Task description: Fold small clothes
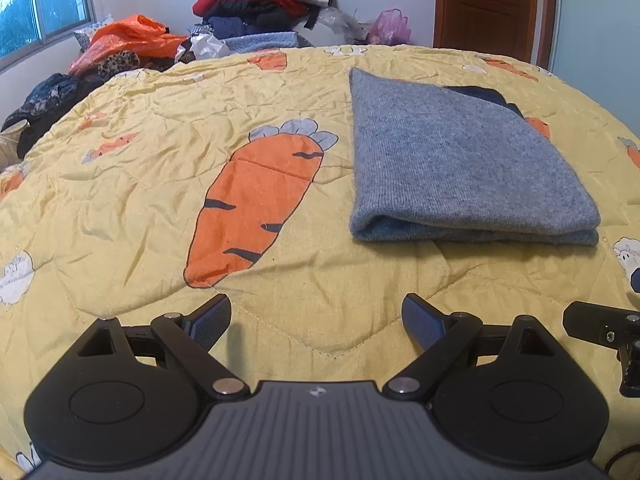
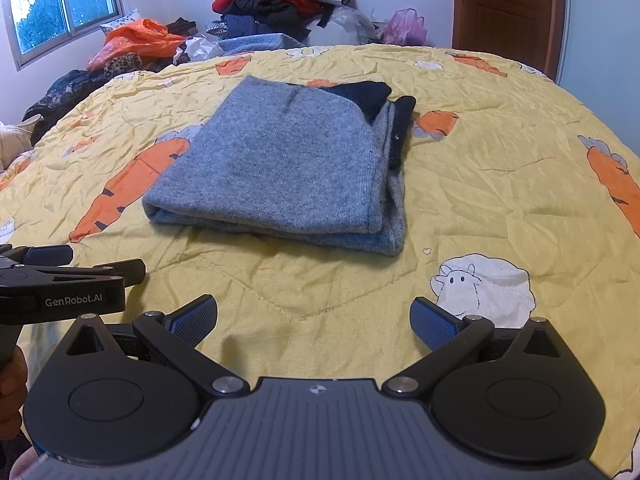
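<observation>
A grey knit garment (image 1: 452, 160) lies folded in a flat rectangle on the yellow carrot-print quilt (image 1: 160, 168). It also shows in the right wrist view (image 2: 280, 168), with a dark navy part (image 2: 372, 96) sticking out at its far right corner. My left gripper (image 1: 316, 320) is open and empty, a short way in front of the garment and to its left. My right gripper (image 2: 314, 320) is open and empty, in front of the garment's near edge. The left gripper (image 2: 48, 276) shows side-on at the left of the right wrist view.
A heap of mixed clothes (image 1: 260, 4) and an orange plastic bag (image 1: 128, 36) lie beyond the bed's far edge. Dark clothes (image 1: 48, 100) sit at the far left. A brown wooden door (image 1: 488, 4) stands at the back right, a window (image 1: 36, 4) at the left.
</observation>
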A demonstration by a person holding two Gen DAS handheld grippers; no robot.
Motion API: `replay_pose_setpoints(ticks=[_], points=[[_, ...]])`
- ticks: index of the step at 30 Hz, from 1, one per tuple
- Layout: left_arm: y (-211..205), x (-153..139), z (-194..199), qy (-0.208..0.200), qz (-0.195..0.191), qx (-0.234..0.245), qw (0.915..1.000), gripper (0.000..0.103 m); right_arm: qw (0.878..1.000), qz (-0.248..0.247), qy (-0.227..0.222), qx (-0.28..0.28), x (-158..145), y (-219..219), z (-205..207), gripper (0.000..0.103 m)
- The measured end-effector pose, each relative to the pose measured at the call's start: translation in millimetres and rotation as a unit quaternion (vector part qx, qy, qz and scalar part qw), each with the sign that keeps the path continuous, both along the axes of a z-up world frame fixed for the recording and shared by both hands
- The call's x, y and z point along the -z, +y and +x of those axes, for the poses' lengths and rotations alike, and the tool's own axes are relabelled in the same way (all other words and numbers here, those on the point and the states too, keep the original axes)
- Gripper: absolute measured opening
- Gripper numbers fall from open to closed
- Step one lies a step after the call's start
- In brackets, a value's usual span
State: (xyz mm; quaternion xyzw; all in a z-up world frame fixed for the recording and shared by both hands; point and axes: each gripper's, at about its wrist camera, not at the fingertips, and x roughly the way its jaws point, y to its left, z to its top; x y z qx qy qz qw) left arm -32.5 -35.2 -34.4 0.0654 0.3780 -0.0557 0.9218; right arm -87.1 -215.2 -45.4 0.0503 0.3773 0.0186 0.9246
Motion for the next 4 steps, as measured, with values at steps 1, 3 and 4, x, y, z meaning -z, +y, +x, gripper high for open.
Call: replay_pose_setpoints(ticks=[1,3,4], points=[[0.2,-0.4,0.2,0.000,-0.001,0.001,1.0000,0.093,1.000,0.000,0.000,0.000,-0.4,-0.1,-0.2,0.103],[1.3,-1.2,0.7,0.001,-0.004,0.000,1.0000,0.093,1.000,0.001,-0.001,-0.001,-0.7,0.4,-0.3,0.103],[2.1,-1.7,1.0,0.001,-0.004,-0.002,1.0000,0.093,1.000,0.002,-0.001,-0.001,-1.3,0.4,-0.5,0.103]])
